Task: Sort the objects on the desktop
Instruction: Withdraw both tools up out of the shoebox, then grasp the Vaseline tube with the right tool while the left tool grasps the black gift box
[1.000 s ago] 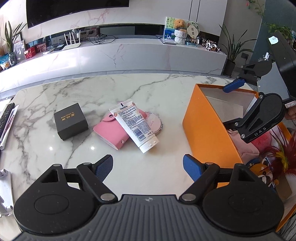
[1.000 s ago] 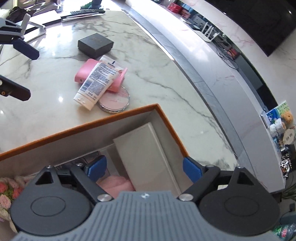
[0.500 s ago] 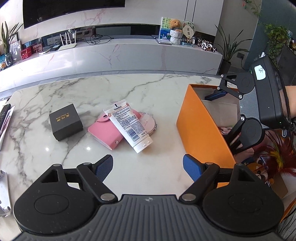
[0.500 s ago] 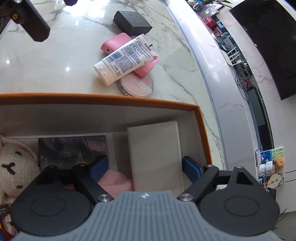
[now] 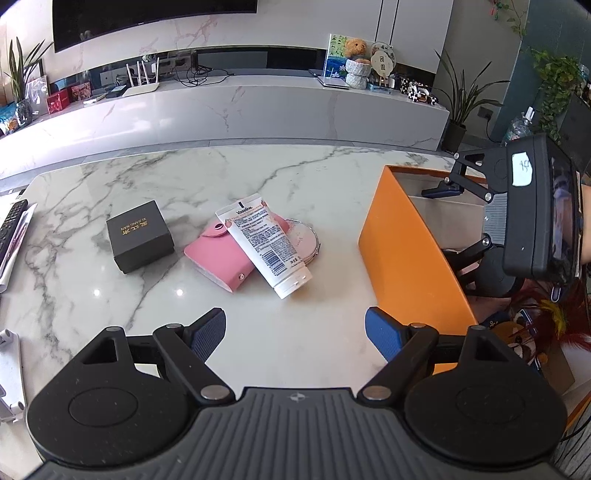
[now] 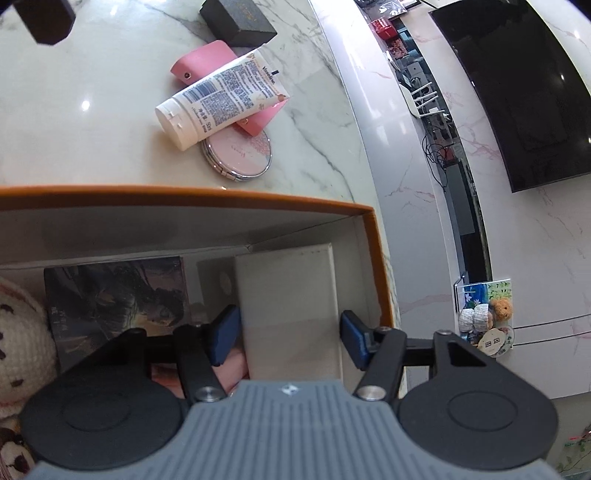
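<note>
As the right gripper (image 6: 288,334) closes around the grey box (image 6: 291,295) inside the orange bin (image 6: 184,197), pads not yet pressing.
Box looks stiff and light with smooth sides; grip its long flanks. Left gripper (image 5: 295,332) hangs open, empty, over the table (image 5: 147,177). Only the right view shows the bin's contents.

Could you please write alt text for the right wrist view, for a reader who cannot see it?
The right hand-held gripper reaches into an orange box, its jaws closing around a flat white box standing between them. Beyond the orange box, on the marble table, a white lotion tube lies across a pink wallet and a round compact, beside a black box.
</note>
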The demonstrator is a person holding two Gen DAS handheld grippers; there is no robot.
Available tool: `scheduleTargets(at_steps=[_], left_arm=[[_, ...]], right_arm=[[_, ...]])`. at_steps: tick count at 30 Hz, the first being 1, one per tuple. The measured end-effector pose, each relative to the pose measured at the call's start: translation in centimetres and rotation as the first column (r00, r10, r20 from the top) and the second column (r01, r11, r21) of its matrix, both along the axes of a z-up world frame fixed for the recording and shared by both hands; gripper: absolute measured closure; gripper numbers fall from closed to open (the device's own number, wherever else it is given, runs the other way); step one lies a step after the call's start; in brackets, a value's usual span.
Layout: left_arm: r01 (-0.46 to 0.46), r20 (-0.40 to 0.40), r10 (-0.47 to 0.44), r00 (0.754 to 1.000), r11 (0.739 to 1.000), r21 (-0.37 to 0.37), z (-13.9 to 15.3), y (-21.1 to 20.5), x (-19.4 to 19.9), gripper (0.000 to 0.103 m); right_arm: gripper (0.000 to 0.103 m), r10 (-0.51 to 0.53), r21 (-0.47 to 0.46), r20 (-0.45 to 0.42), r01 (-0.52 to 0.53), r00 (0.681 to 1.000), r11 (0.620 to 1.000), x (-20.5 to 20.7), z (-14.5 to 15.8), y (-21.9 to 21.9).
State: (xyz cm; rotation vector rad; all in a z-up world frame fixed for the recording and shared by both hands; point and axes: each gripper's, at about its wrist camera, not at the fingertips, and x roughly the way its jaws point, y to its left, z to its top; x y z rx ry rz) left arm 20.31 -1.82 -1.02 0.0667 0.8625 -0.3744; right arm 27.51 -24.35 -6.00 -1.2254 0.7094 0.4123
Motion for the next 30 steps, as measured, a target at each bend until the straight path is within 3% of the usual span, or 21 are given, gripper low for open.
scheduleTargets(at_steps=[4, 8, 10, 11, 12, 14, 17, 22, 24, 25, 27, 30], left_arm=[[0.01, 0.0, -0.01, 1.0, 1.0, 0.001, 0.0, 0.0, -0.1, 0.005], [0.003, -0.009, -0.003, 1.0, 1.0, 0.001, -0.2, 0.1, 0.1, 0.005], [-0.003, -0.014, 0.003, 1.0, 1.0, 0.004, -0.2, 0.1, 0.1, 0.005], [-0.006, -0.016, 0.006, 1.0, 1.0, 0.004, -0.2, 0.1, 0.1, 0.005], [-0.009, -0.018, 0.009, 1.0, 1.0, 0.005, -0.3, 0.2, 0.2, 0.005], [-0.01, -0.022, 0.01, 1.0, 1.0, 0.008, -0.3, 0.2, 0.2, 0.005], [0.013, -0.025, -0.012, 1.0, 1.0, 0.028, -0.4, 0.0, 0.0, 0.005], [0.044, 0.023, -0.046, 0.999, 0.997, 0.065, -0.2, -0.1, -0.8, 0.005], [0.079, 0.074, -0.085, 0.994, 0.994, 0.075, 0.2, -0.1, -1.5, 0.005], [0.101, 0.108, -0.109, 0.988, 0.992, 0.082, 0.4, -0.1, -1.9, 0.005], [0.147, 0.164, -0.162, 0.973, 0.984, 0.103, 0.6, -0.2, -2.7, 0.005], [0.22, 0.217, -0.263, 0.94, 0.954, 0.205, 0.7, -0.5, -3.7, 0.005]], right_arm=[[0.041, 0.044, -0.022, -0.012, -0.044, 0.999, 0.999, 0.0, -0.4, 0.6], [0.04, 0.031, 0.028, -0.061, -0.03, 0.998, 0.999, 0.7, 0.4, 0.3], [0.029, 0.039, 0.036, -0.073, -0.036, 0.997, 0.999, 0.6, 0.7, 0.3], [0.012, 0.053, 0.031, -0.077, -0.05, 0.996, 0.998, 0.2, 0.7, 0.3], [0.003, 0.078, 0.028, -0.076, -0.076, 0.994, 0.997, -0.2, 0.9, 0.3], [0.003, 0.134, 0.024, -0.047, -0.133, 0.99, 0.991, -1.2, 1.4, 0.1], [0.003, 0.108, 0.045, -0.026, -0.106, 0.994, 0.993, -1.6, 2.8, -0.2], [0.003, -0.028, 0.232, -0.043, 0.037, 0.999, 0.972, -1.1, 6.8, -1.7], [0.003, -0.102, 0.343, -0.061, 0.117, 0.993, 0.932, -0.8, 8.5, -2.4], [0.003, -0.145, 0.415, -0.082, 0.166, 0.986, 0.895, -0.7, 9.4, -2.7], [0.003, -0.205, 0.561, -0.151, 0.255, 0.967, 0.787, -0.4, 11.2, -3.5], [0.002, -0.233, 0.726, -0.267, 0.354, 0.935, 0.589, -0.1, 13.5, -4.0]])
